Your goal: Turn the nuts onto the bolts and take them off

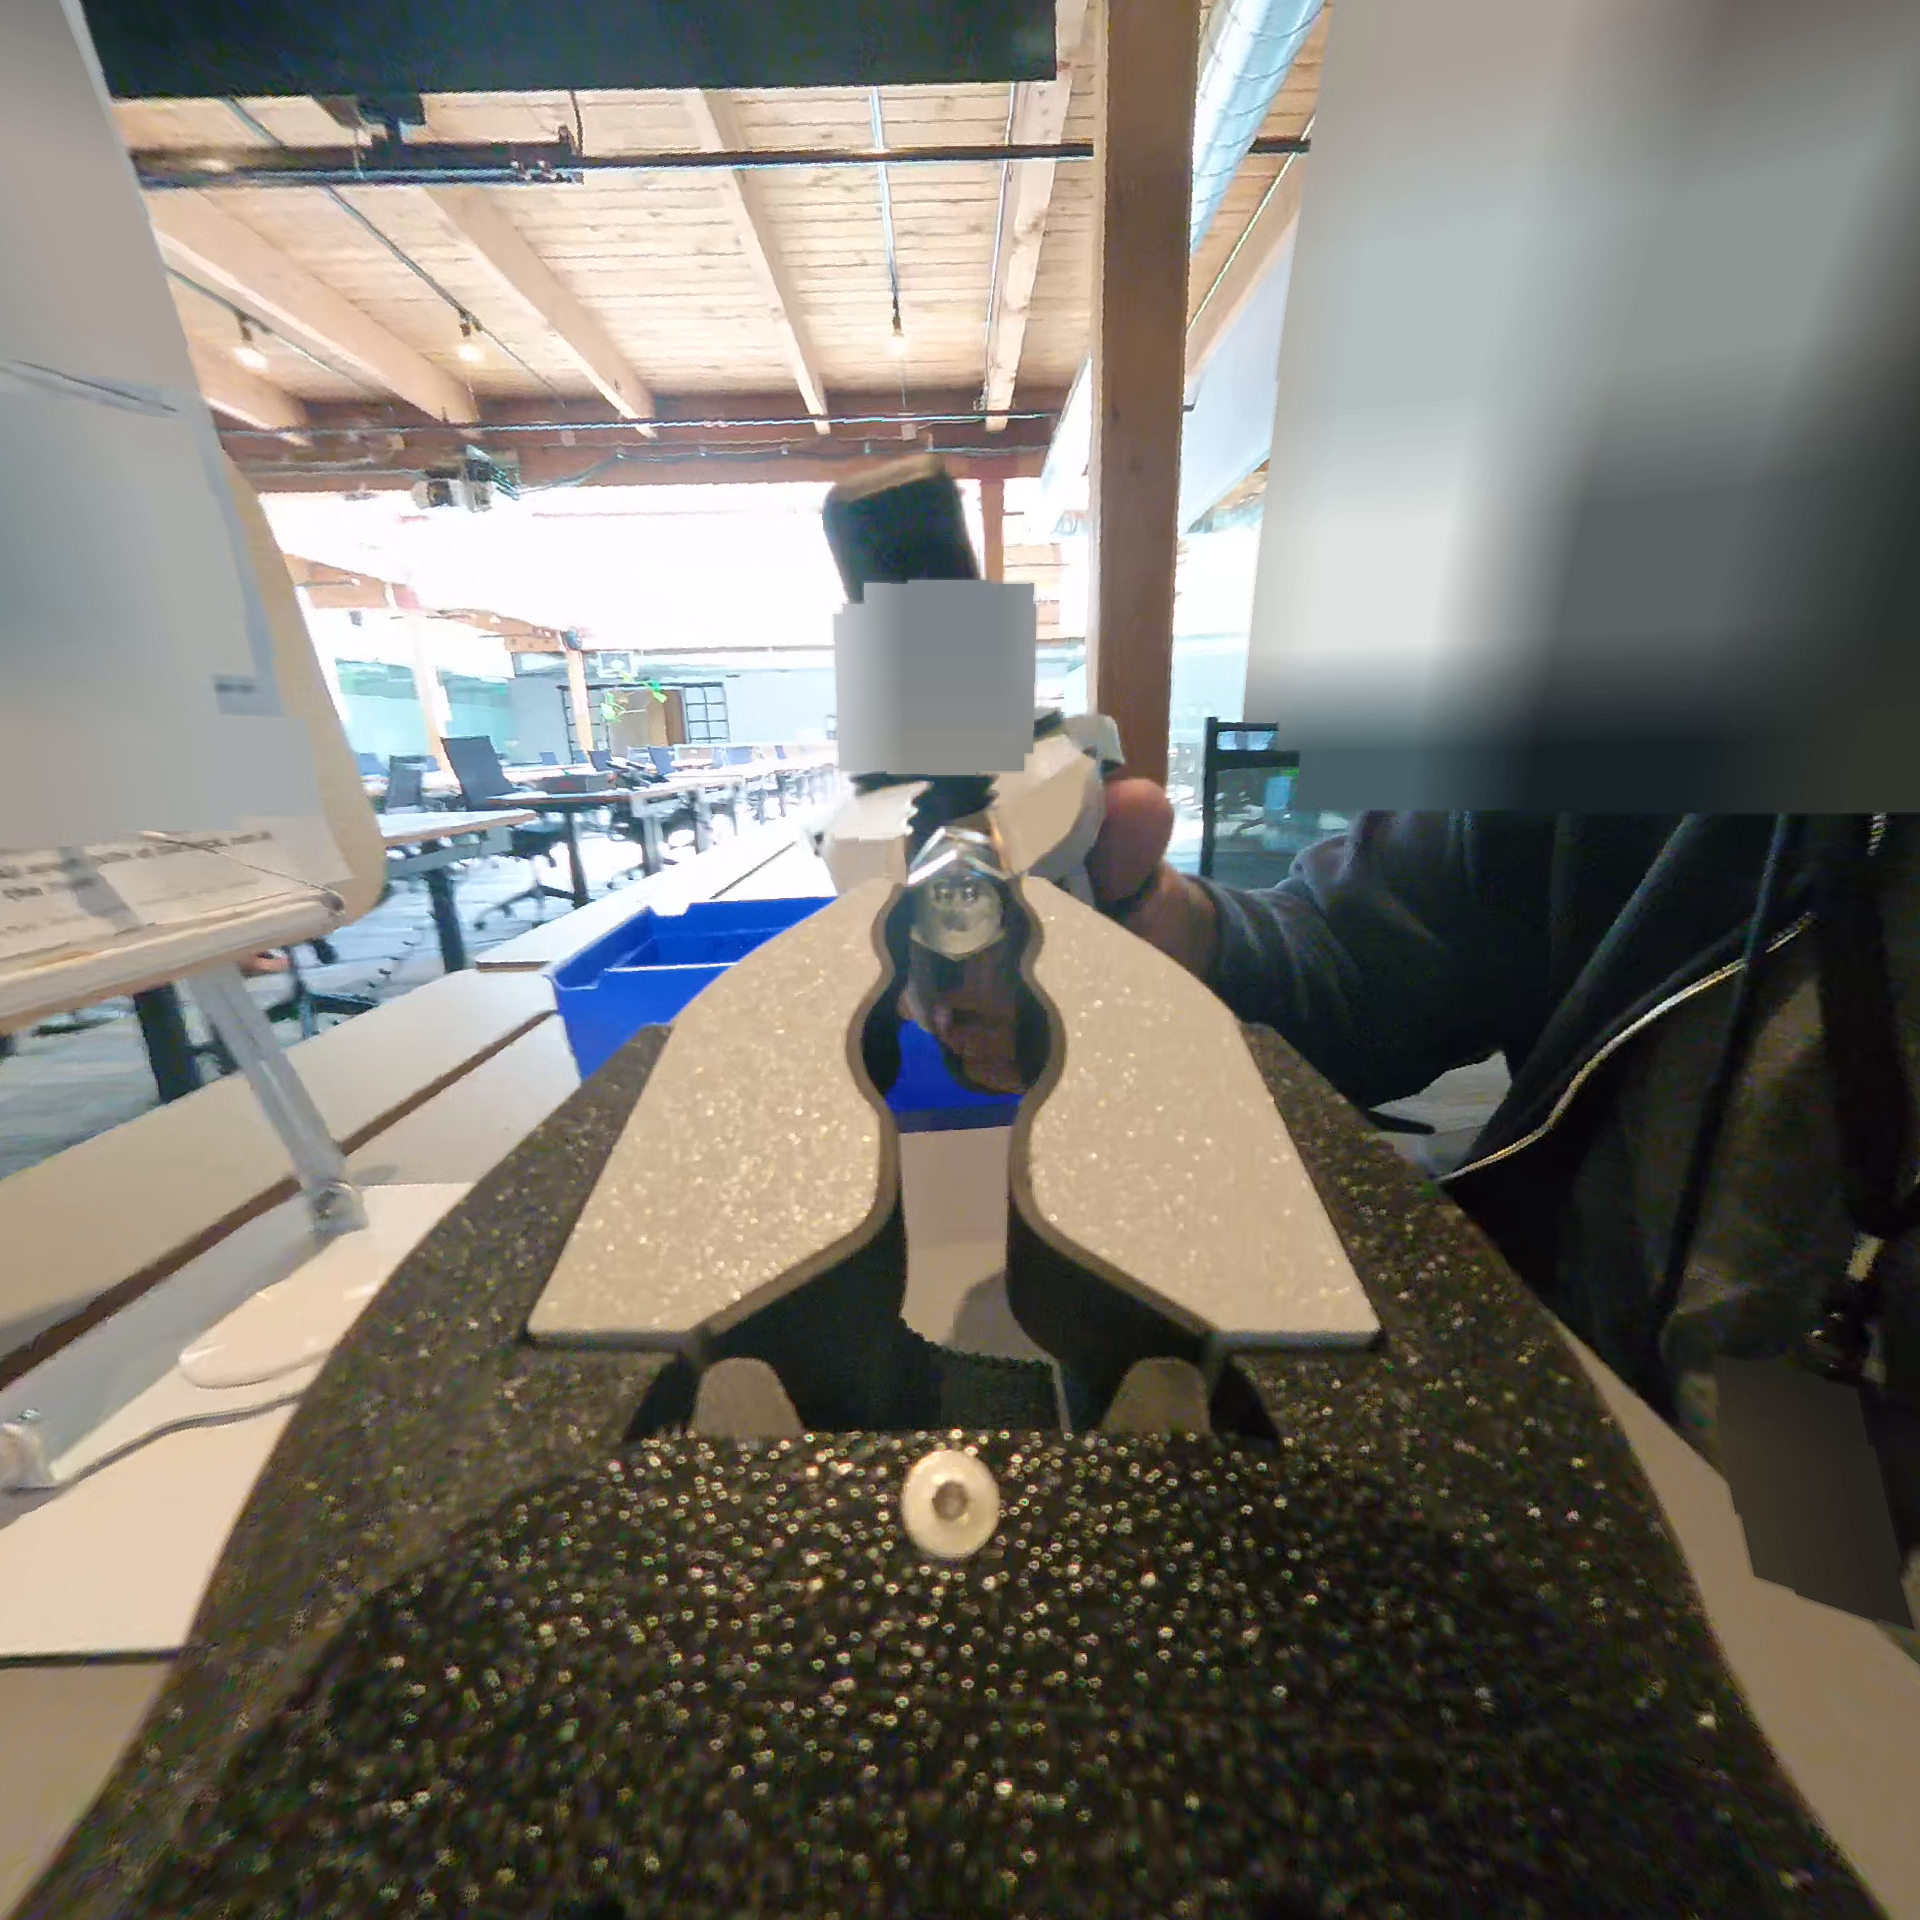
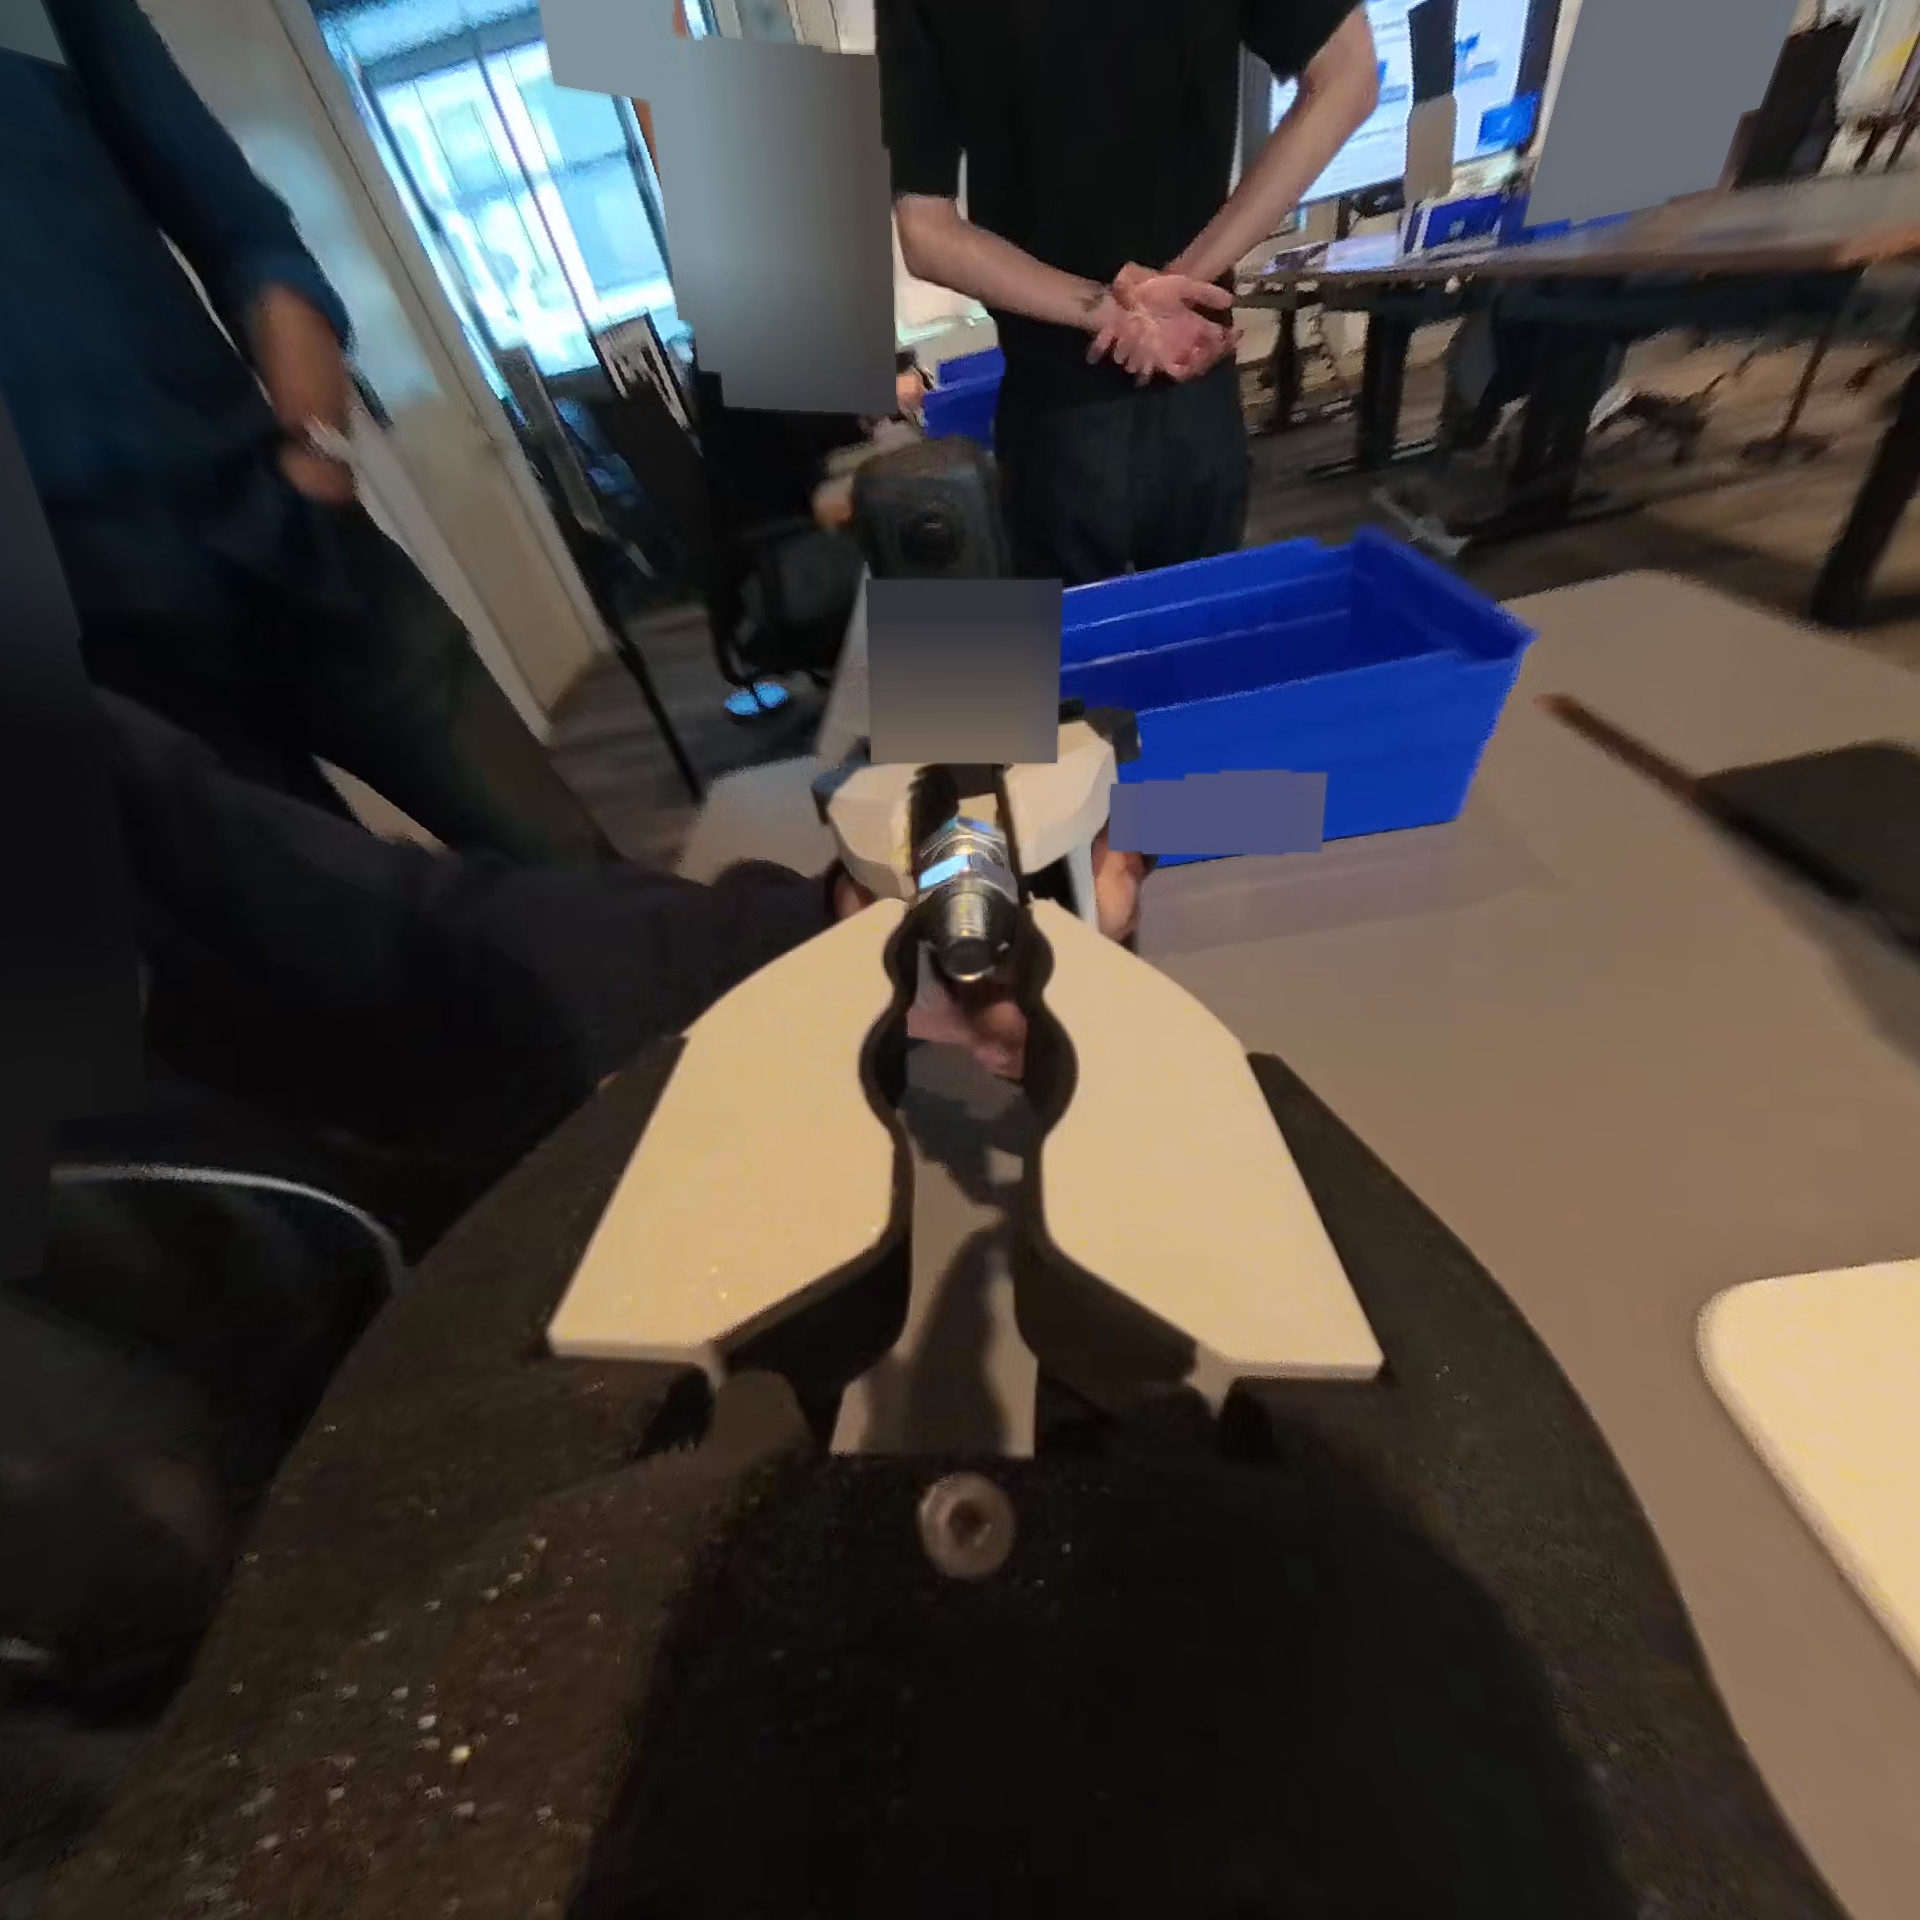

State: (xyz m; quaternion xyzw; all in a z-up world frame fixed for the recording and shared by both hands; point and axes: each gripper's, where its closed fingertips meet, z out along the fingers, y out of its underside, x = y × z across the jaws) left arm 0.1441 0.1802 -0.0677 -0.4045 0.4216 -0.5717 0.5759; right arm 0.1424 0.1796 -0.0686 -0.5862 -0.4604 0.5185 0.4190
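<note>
Left wrist view: fingers (image 1: 1122,1049) pinch bolt (image 1: 954,914) beside blue bin (image 1: 613,982).

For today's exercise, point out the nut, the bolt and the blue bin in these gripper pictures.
nut (image 2: 954,852): right wrist view, on a hex flat.
bolt (image 2: 964,940): right wrist view, on the threaded end near the tip.
blue bin (image 2: 1309,707): right wrist view, on its near outer wall.

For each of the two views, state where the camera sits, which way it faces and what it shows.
Left wrist view: on the left gripper, facing its fingers, the bolt, the right gripper.
Right wrist view: on the right gripper, facing the bolt, nut, left gripper.
Shared: bolt, blue bin, each other's gripper.
</note>
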